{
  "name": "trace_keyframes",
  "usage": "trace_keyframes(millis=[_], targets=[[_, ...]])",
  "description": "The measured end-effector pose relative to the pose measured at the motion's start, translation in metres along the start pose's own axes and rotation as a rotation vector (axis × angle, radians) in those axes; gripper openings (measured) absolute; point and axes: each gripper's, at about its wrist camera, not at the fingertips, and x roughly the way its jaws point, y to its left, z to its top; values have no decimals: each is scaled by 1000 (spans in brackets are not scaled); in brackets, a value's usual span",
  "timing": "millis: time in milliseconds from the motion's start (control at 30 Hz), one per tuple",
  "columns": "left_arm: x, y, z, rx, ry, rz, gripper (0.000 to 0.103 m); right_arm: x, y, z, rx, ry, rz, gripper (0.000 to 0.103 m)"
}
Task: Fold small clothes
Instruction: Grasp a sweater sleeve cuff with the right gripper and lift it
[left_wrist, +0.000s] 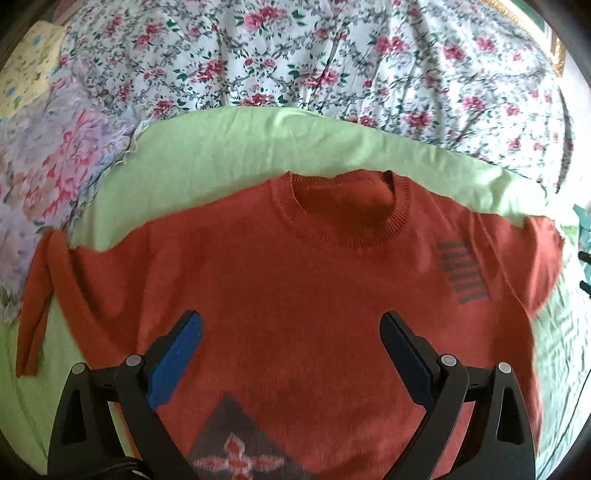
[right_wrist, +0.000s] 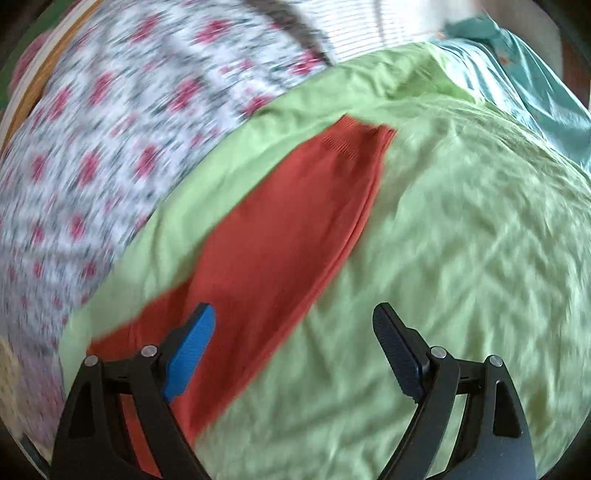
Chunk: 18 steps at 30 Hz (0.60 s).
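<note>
A small rust-red knitted sweater (left_wrist: 295, 280) lies face up on a light green sheet (left_wrist: 221, 155), collar away from me, both sleeves spread outward. It has dark stripes on one chest side and a grey patterned triangle low on the front. My left gripper (left_wrist: 291, 325) hovers open above the sweater's belly with nothing between its fingers. In the right wrist view one red sleeve (right_wrist: 288, 229) stretches diagonally across the green sheet (right_wrist: 461, 258), its ribbed cuff far from me. My right gripper (right_wrist: 293, 317) stands open over the sleeve's near part, empty. This view is motion-blurred.
A floral bedspread (left_wrist: 332, 66) covers the bed beyond the green sheet. A pastel flowered cloth (left_wrist: 44, 166) lies at the left. A teal garment (right_wrist: 524, 74) sits at the far right edge of the sheet.
</note>
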Motion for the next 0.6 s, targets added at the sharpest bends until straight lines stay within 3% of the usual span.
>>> trace_keyframes(millis=[133, 200, 367, 433, 500, 533, 600], targets=[[25, 0, 11, -19, 28, 9, 97, 32, -22, 42, 50, -29, -49, 84], [38, -1, 12, -23, 48, 17, 97, 46, -29, 57, 52, -36, -76, 75], [60, -4, 11, -9, 83, 37, 97, 86, -46, 92, 82, -26, -133, 66], [65, -4, 13, -9, 87, 38, 97, 94, -48, 98, 69, -38, -159, 54], [71, -2, 15, -19, 89, 35, 97, 98, -46, 101, 43, -34, -171, 14], [73, -1, 14, -23, 94, 34, 97, 98, -43, 102, 33, -25, -159, 7], [73, 1, 12, -35, 94, 29, 97, 91, -33, 101, 14, -32, -130, 7]])
